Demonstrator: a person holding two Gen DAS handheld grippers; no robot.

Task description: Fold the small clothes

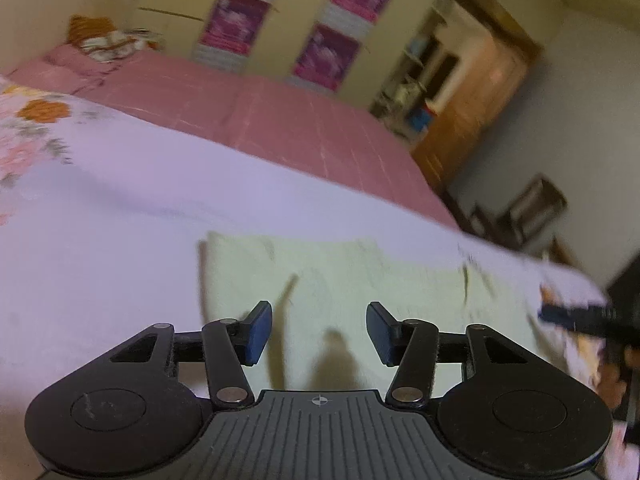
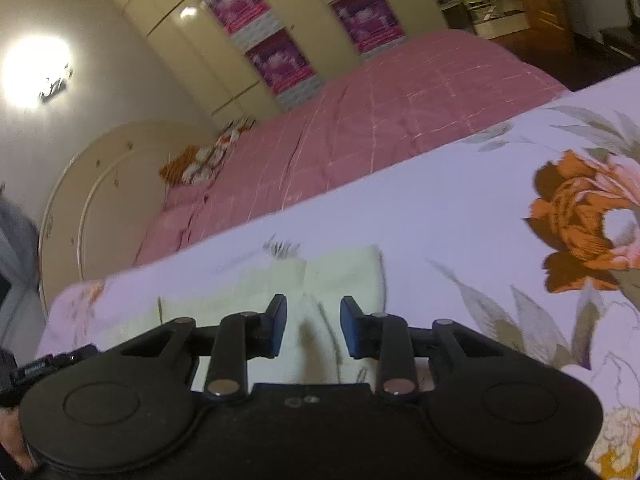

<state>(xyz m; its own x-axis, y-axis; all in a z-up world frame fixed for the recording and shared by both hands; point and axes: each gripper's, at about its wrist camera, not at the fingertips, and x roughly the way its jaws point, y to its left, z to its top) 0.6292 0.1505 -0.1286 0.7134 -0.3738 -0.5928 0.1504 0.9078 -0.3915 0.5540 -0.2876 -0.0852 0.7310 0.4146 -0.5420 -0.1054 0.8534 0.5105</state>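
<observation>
A pale yellow small garment (image 1: 352, 280) lies flat on the white floral sheet, folded into a rough rectangle. My left gripper (image 1: 319, 332) hovers over its near part, jaws open and empty. The same garment shows in the right wrist view (image 2: 304, 300), ahead of and under my right gripper (image 2: 313, 328), which is open and empty. The right gripper's tip (image 1: 576, 314) shows at the right edge of the left wrist view, beside the garment's right end. The left gripper's tip (image 2: 48, 364) shows at the left edge of the right wrist view.
The white floral sheet (image 2: 460, 208) covers the near part of the bed; a pink quilt (image 1: 256, 108) lies behind it. A cream wardrobe with purple panels (image 1: 280, 28) stands beyond. An orange patterned cloth (image 2: 196, 164) lies by the headboard. A dark chair (image 1: 528, 208) stands at the right.
</observation>
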